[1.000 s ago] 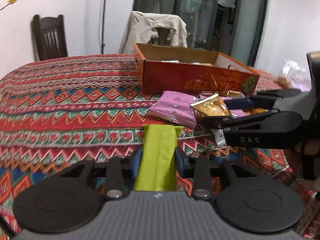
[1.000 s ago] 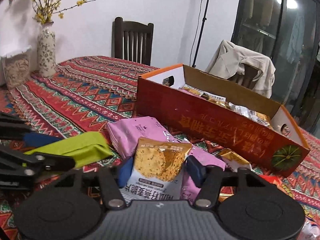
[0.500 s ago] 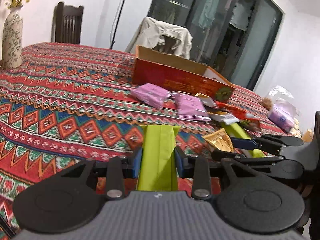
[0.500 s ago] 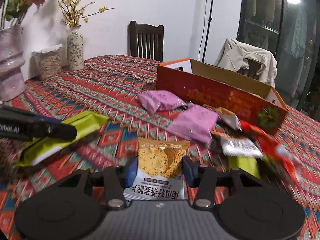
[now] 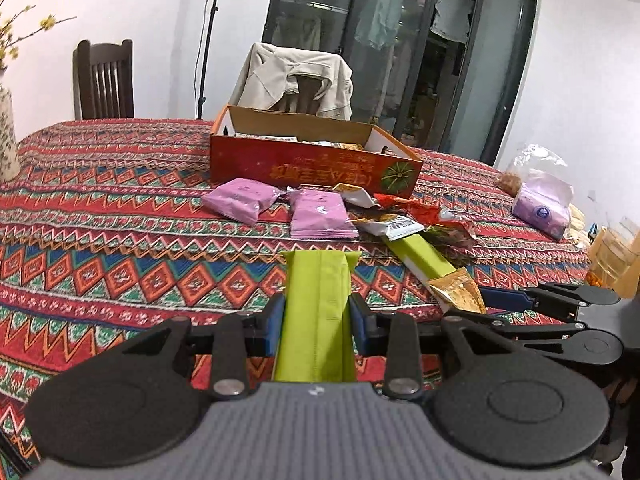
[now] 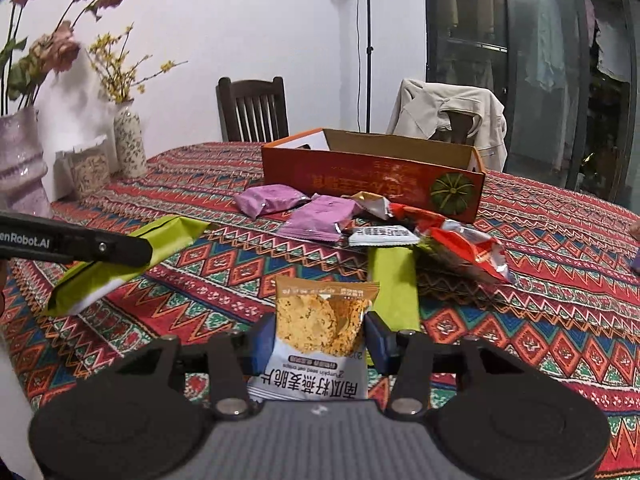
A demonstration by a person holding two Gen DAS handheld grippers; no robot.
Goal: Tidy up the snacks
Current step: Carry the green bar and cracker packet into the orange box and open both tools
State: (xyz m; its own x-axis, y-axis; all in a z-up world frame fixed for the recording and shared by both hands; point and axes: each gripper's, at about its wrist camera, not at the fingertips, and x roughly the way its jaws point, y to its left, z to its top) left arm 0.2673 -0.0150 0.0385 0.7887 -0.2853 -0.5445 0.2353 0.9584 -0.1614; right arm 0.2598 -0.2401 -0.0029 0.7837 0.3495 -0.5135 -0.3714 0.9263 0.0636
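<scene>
left gripper (image 5: pixel 316 316): jaws clamped on long lime-green foil snack packet (image 5: pixel 318 312); right gripper (image 6: pixel 314 338): jaws clamped on white-and-tan pumpkin-seed crisp packet (image 6: pixel 320 332); both above patterned table (image 5: pixel 100 240)

Lime-green packet (image 5: pixel 318 312), 2 purple packets (image 5: pixel 240 200), red zigzag-patterned tablecloth (image 5: pixel 100 240)

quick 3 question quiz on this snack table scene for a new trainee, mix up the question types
1. True or false: the left gripper is shut on a green packet.
2. Which does the right gripper hold? A) a purple packet B) an oat crisp packet C) a red wrapper
3. Fill in: the two purple packets lie on the tablecloth, just in front of the orange ____.

Key:
1. True; the blue pads press on both sides of it.
2. B; it has a tan top and white bottom.
3. Box; it is open-topped, with snacks already inside in the left wrist view.
</scene>
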